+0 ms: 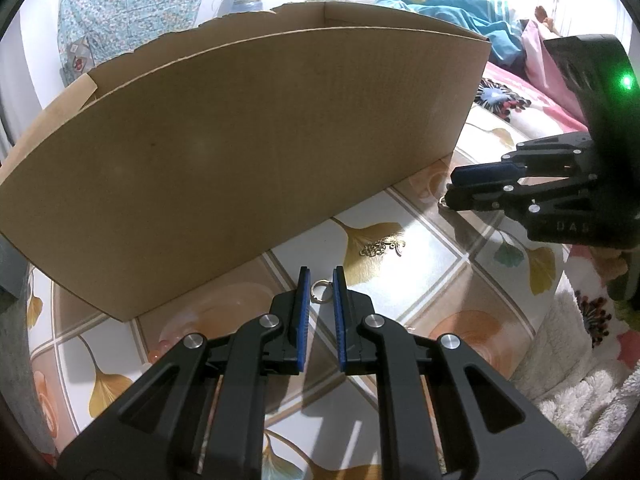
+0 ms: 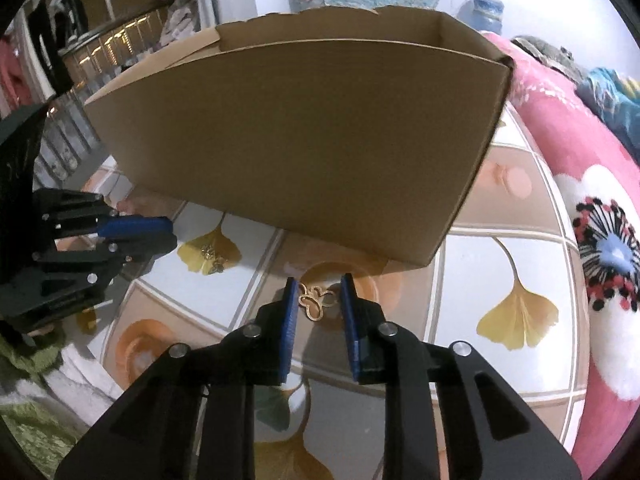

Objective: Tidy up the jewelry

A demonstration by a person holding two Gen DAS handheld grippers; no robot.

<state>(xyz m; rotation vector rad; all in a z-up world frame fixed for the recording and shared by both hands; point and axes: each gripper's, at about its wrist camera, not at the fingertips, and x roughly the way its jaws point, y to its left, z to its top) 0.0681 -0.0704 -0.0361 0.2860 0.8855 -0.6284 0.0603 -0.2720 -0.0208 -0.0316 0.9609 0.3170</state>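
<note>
A small silver ring point(image 1: 320, 290) lies flat on the leaf-patterned cloth, just in front of the cardboard box point(image 1: 248, 152). A gold chain point(image 1: 380, 247) sits bunched nearby. A gold butterfly-shaped pendant point(image 2: 314, 302) lies flat near the box's right corner

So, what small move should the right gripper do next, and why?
Probably close the right gripper on the gold butterfly pendant. Its jaws are opening, the pendant lies on the tablecloth between the pads, nearer one of them, and nothing grips it yet. The cardboard box stands just behind.
</note>
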